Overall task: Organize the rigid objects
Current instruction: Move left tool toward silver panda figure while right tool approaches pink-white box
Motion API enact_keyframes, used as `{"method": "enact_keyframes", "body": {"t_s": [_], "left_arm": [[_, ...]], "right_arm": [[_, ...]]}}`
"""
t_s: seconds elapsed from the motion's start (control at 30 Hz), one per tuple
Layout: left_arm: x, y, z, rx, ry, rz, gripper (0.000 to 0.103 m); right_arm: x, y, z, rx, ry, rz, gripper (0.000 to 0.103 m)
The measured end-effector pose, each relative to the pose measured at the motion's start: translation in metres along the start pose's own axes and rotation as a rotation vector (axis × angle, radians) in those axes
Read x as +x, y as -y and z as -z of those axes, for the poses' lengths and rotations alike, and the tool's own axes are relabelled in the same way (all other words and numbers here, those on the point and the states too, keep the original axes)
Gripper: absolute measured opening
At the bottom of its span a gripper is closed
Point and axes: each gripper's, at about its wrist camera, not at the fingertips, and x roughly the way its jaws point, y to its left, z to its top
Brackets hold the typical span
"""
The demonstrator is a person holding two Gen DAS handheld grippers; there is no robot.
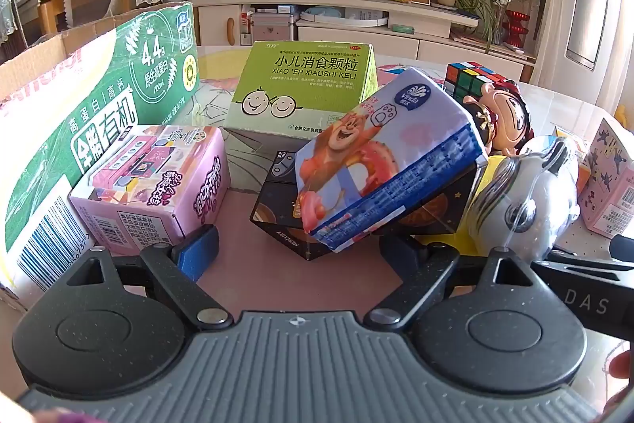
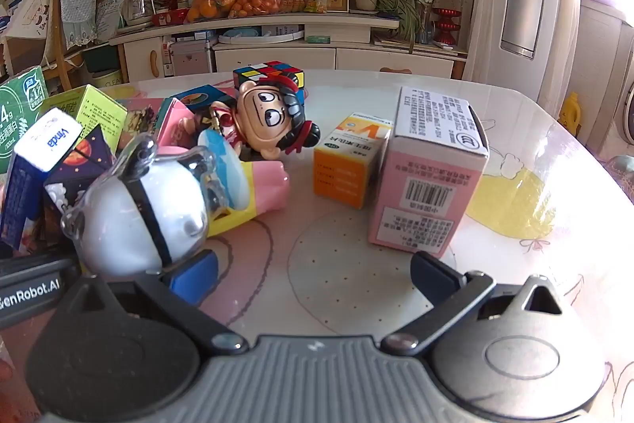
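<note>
My left gripper (image 1: 299,250) is open over the pink table mat, nothing between its fingers. Just ahead lie a black cube box (image 1: 277,209) with a Vinda tissue pack (image 1: 380,153) leaning on it, a pink toy box (image 1: 158,185) to the left, and a green medicine box (image 1: 301,86) behind. My right gripper (image 2: 315,276) is open too, above bare table. A clear pig-shaped toy (image 2: 138,209) touches its left finger; a tall pink box (image 2: 428,177) and an orange box (image 2: 348,161) stand ahead to the right. A big-headed doll (image 2: 269,121) lies before a Rubik's cube (image 2: 269,72).
A large open green milk carton (image 1: 99,98) walls off the left side. A pink and yellow toy (image 2: 257,193) lies under the pig toy. The round table's edge (image 2: 574,129) curves at the right. A cabinet with bagged oranges (image 2: 237,2) stands behind.
</note>
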Motion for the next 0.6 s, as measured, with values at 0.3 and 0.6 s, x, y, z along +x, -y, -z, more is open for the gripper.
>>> {"method": "enact_keyframes", "body": {"t_s": [0.3, 0.6], "left_arm": [[-0.012, 0.003, 0.009, 0.02, -0.005, 0.018, 0.103], [-0.056, -0.014, 0.018, 0.031, -0.003, 0.037, 0.103]], "right_arm": [[-0.013, 0.002, 0.007, 0.002, -0.032, 0.004, 0.102], [-0.037, 0.001, 0.015, -0.022, -0.005, 0.037, 0.102]]}}
